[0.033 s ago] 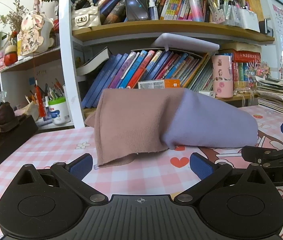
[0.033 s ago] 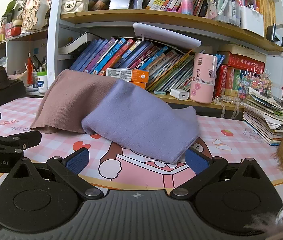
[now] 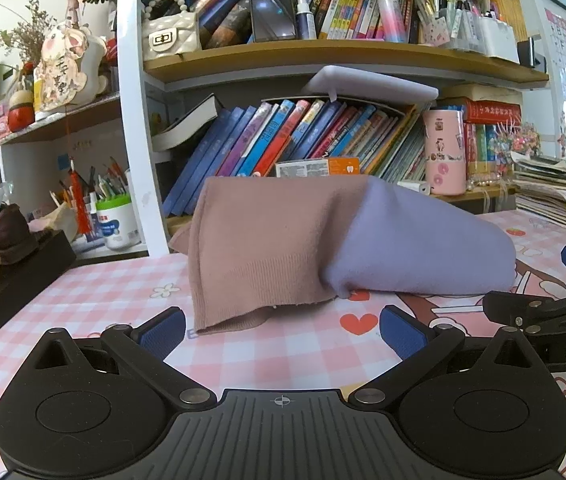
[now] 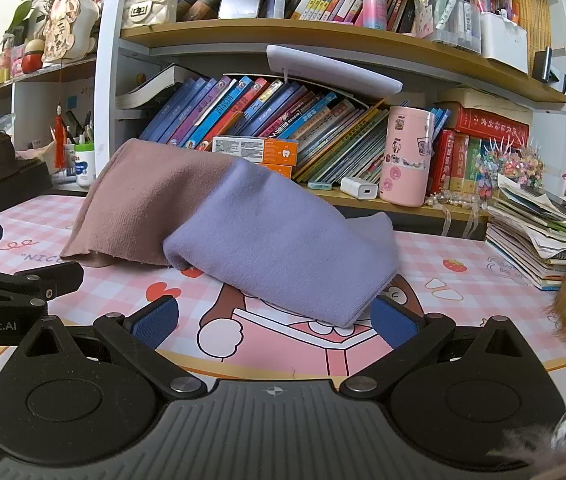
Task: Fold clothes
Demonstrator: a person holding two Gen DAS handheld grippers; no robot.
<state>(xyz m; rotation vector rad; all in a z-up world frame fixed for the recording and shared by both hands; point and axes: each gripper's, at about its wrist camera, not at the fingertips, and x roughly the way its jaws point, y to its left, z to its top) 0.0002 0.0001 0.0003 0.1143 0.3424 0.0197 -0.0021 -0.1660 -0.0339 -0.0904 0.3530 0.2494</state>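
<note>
A folded garment lies on the pink checked table [image 3: 95, 296]. Its left part is dusty pink [image 3: 259, 240] and its right part is lavender [image 3: 423, 240]. It also shows in the right wrist view, pink part [image 4: 143, 204] and lavender part [image 4: 283, 248]. My left gripper [image 3: 282, 330] is open and empty, just short of the pink hem. My right gripper [image 4: 274, 319] is open and empty, its right fingertip [image 4: 393, 320] close beside the lavender fold's near corner. Each gripper shows at the edge of the other's view.
A bookshelf [image 3: 323, 56] full of books stands right behind the garment. A pink tumbler [image 4: 407, 156] and a white charger [image 4: 359, 188] sit on its low ledge. A stack of papers [image 4: 535, 232] lies at right. A black box [image 3: 15, 276] sits at left.
</note>
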